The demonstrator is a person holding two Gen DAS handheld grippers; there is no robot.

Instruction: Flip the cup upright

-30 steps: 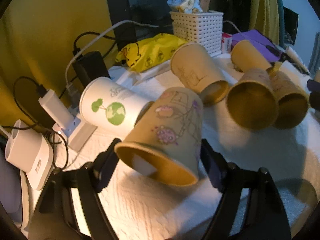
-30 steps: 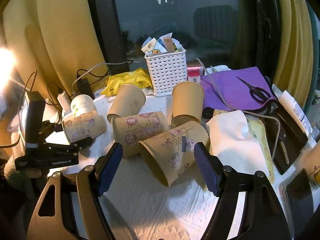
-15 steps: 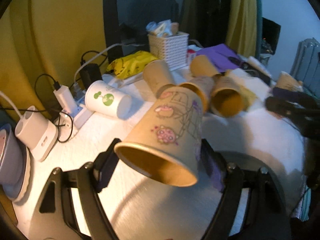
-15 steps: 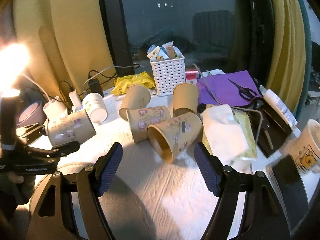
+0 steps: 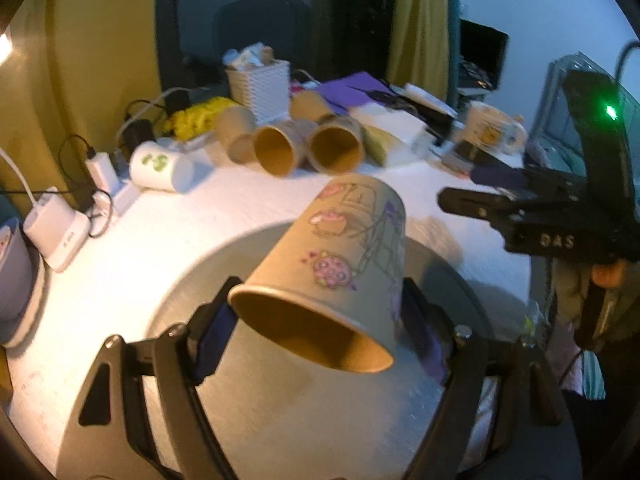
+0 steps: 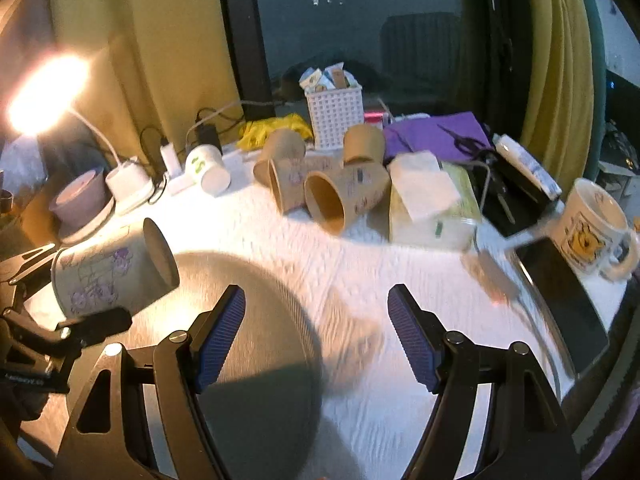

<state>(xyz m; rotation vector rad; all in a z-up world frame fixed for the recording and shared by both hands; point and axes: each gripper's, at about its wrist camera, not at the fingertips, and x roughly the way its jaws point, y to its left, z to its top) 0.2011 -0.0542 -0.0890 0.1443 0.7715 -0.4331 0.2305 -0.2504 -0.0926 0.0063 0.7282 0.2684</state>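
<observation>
- Dim room, dark window (image 6: pixel 360 28) behind yellow curtains (image 6: pixel 560 60), lit lamp (image 6: pixel 44 92) at the far left.
- Table (image 6: pixel 360 280) under a white textured cloth, with a round grey mat (image 6: pixel 260 340) at the near edge.
- Left hand-held gripper (image 5: pixel 316 328) clamped on a brown paper cup (image 5: pixel 344 256) with cartoon drawings, one blue pad pressed on each side near the rim.
- Cup held in the air above the grey mat (image 5: pixel 280 400), lying tilted, open mouth toward the left wrist camera, closed base pointing away and upward.
- Same cup (image 6: pixel 112 276) seen from the right wrist camera at the left edge, base facing the middle of the table, clear of the cloth.
- Right hand-held gripper (image 6: pixel 316 332) with blue pads spread wide apart, nothing between them, above the cloth and mat edge.
- Three more brown cups (image 6: pixel 320 188) on their sides in a cluster at the back of the table, a fourth mouth-down behind them.
- White cup with a green print (image 6: pixel 208 172) on its side to the left of that cluster.
- White basket (image 6: pixel 334 116) behind the cups, yellow bag (image 6: pixel 276 128) beside it.
- Folded white napkin (image 6: pixel 424 188) right of the cluster, purple cloth (image 6: pixel 436 136) with scissors (image 6: pixel 464 142) further back.
- Cartoon mug (image 6: pixel 588 228) upright at the far right, next to a dark phone (image 6: pixel 560 300).
</observation>
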